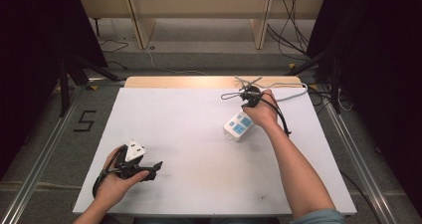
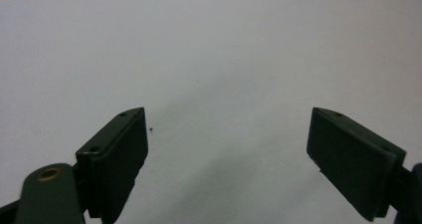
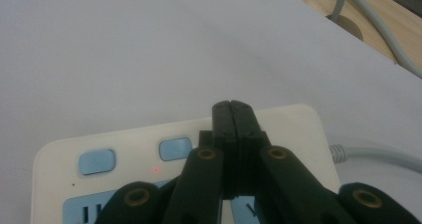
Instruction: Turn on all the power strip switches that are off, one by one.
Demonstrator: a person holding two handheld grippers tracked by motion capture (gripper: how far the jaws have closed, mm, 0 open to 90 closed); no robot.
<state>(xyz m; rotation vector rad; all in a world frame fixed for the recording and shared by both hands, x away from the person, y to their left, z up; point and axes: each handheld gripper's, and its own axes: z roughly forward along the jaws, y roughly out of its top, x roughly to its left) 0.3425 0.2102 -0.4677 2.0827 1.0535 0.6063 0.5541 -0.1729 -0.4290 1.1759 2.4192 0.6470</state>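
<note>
A white power strip (image 1: pixel 238 126) with blue sockets lies right of the white board's middle. Its grey cable (image 1: pixel 293 92) runs off to the back right. In the right gripper view my right gripper (image 3: pixel 232 106) is shut with nothing between its jaws. Its tips sit over the strip's top (image 3: pixel 124 149), near two blue buttons (image 3: pixel 175 148) and a small red light (image 3: pixel 156 170). Whether the tips touch the strip I cannot tell. My left gripper (image 1: pixel 156 170) rests at the front left, far from the strip. Its jaws (image 2: pixel 228 113) stand wide open over bare white surface.
The white board (image 1: pixel 199 149) covers a wooden table whose bare strip (image 1: pixel 209 81) shows at the back. Loose black and grey cables (image 1: pixel 239 89) lie at the back right by my right hand (image 1: pixel 262 112). A black "5" (image 1: pixel 85 120) marks the floor at left.
</note>
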